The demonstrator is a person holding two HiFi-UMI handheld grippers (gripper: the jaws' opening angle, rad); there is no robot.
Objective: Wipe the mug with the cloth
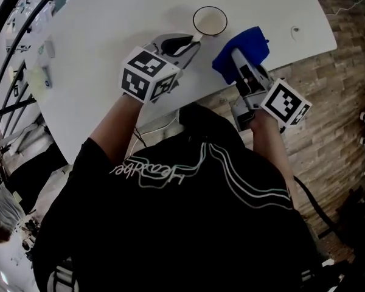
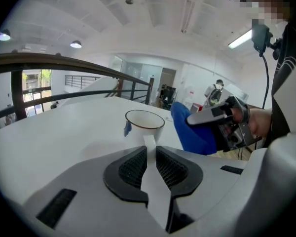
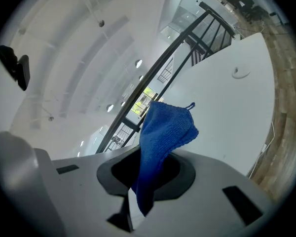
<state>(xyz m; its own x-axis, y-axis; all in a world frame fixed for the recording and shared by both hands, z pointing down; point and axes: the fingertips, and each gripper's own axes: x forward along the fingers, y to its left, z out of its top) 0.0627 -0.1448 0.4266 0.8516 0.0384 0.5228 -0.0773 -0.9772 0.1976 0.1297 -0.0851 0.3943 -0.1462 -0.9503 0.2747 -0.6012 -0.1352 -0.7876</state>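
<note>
1. Surface (image 1: 109, 29): white, carrying the mug near its right end.
2. Left gripper (image 1: 191, 41): closed to a narrow gap on the handle (image 2: 149, 143).
3. Right gripper (image 1: 238, 56): clamped on the cloth, just right of the mug, not touching it.
4. Cloth (image 1: 253, 38): blue, bunched, sticking out past the jaws.
5. Mug (image 1: 209, 21): white, dark-rimmed, upright.

Bright ceiling lights, sharp pictures, strong fisheye bending, dark rounded corners.
</note>
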